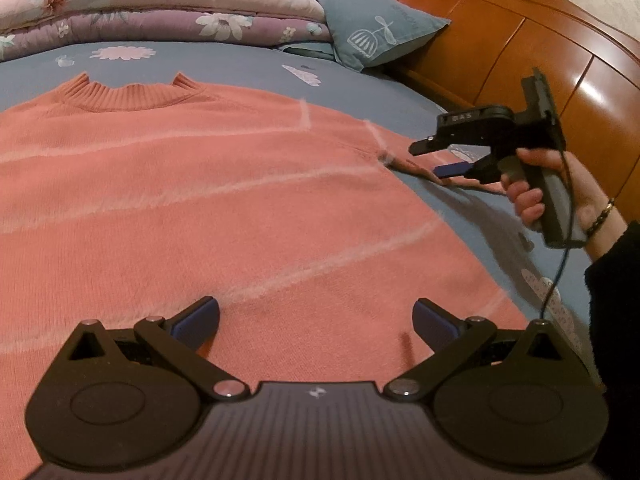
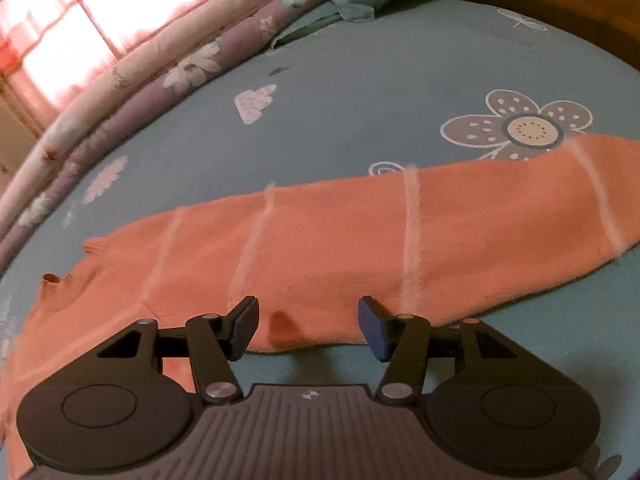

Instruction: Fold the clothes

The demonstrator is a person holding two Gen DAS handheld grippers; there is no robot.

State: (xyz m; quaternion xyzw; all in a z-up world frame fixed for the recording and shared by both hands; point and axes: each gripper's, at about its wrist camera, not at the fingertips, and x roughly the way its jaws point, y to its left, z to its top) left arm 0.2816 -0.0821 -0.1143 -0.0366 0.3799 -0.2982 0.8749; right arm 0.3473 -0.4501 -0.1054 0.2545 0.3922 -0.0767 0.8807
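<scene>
A: While the coral sweater lies flat across the frame's middle, where are you?

B: My left gripper hovers wide open above its hem; my right gripper gapes empty over the sleeve.

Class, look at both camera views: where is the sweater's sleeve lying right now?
In the right wrist view the sleeve lies flat across the blue bedsheet, stretching rightward just ahead of the open right gripper, below the flower print.

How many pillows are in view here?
1. The blue pillow leans against the headboard, beside the folded quilt. More may be hidden behind the quilt.
</scene>
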